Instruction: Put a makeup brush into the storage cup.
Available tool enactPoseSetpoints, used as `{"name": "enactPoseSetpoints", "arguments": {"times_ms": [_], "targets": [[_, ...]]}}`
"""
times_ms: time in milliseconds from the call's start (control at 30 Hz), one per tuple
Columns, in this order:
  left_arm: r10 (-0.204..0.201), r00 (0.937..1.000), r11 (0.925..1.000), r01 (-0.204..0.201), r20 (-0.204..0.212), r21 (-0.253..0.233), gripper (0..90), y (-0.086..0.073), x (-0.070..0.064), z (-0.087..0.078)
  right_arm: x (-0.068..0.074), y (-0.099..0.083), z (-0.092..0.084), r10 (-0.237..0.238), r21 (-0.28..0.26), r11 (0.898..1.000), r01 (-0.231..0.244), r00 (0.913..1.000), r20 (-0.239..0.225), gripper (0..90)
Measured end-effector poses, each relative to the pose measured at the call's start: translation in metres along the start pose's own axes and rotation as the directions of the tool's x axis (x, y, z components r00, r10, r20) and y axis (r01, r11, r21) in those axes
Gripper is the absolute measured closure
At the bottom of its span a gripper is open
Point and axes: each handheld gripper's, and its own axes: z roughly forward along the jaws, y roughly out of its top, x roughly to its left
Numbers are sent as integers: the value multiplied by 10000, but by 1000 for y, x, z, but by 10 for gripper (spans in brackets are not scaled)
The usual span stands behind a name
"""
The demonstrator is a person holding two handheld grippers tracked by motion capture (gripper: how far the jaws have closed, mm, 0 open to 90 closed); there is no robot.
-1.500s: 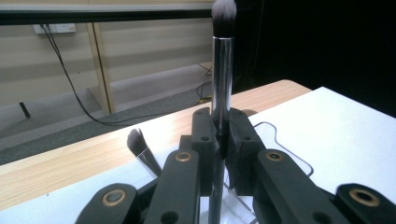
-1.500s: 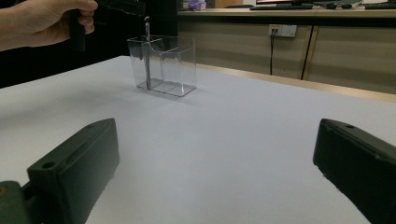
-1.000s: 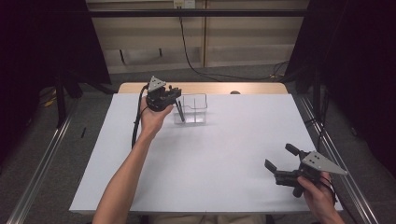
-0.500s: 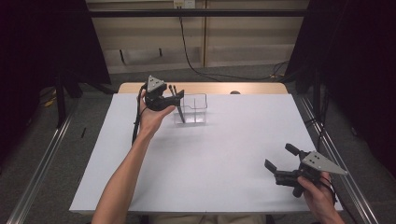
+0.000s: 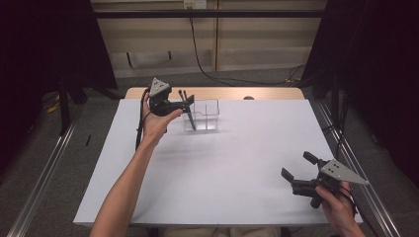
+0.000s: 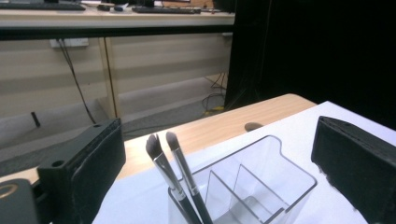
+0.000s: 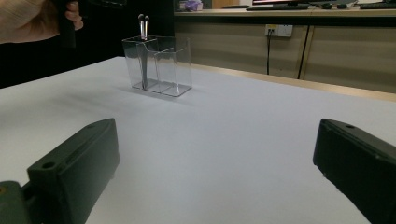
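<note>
Two slim black brushes [image 6: 180, 179], grey tips up, clear organiser [image 6: 261, 186]; left claw [image 5: 185, 101] just opened, empty

No text, label, brand, number or sign can be read anywhere in these views. The bench cover [image 5: 222, 163] is plain white, the clear organizer [image 5: 202, 114] carries no print, and both grippers, the brushes [image 6: 180, 179] and the wall panels behind show no legible marking.

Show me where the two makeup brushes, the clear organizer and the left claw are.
makeup brushes [image 6: 173, 164], left gripper view, on a silver ferrule.
clear organizer [image 6: 285, 164], left gripper view, on its far rim.
left claw [image 5: 184, 98], high view, between its open tips.
</note>
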Motion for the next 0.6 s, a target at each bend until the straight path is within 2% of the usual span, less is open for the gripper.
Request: {"name": "enactPoseSetpoints", "arguments": {"times_ms": [67, 133, 167, 233, 267, 400, 600], "targets": [[-84, 9999, 9999, 85, 104, -124, 24, 3, -1, -4, -1, 0, 0, 10, 2, 10000, -10, 10000, 31, 1], [120, 9999, 9998, -120, 14, -127, 19, 4, 0, -8, -2, 0, 1, 56, -8, 10000, -56, 10000, 67, 2], [40, 10000, 9999, -39, 47, -152, 18, 4, 0, -10, -2, -1, 1, 40, 2, 10000, -40, 10000, 90, 2], [203, 9997, 9998, -202, 139, -72, 18, 3, 1, -15, -3, -1, 1, 42, -1, 10000, -42, 9999, 139, 4], [284, 9996, 9996, -284, 19, -38, 18, 3, 1, -18, -3, -1, 0, 59, -15, 10000, -58, 9999, 153, 5], [305, 9995, 9993, -304, 54, -197, 18, 3, 3, -32, -4, -1, 0, 65, -15, 10000, -64, 9997, 249, 6], [344, 9994, 9993, -343, 103, -138, 20, -8, -1, -51, -3, 0, -2, 24, -34, 10000, -23, 9995, 311, 6]]}}
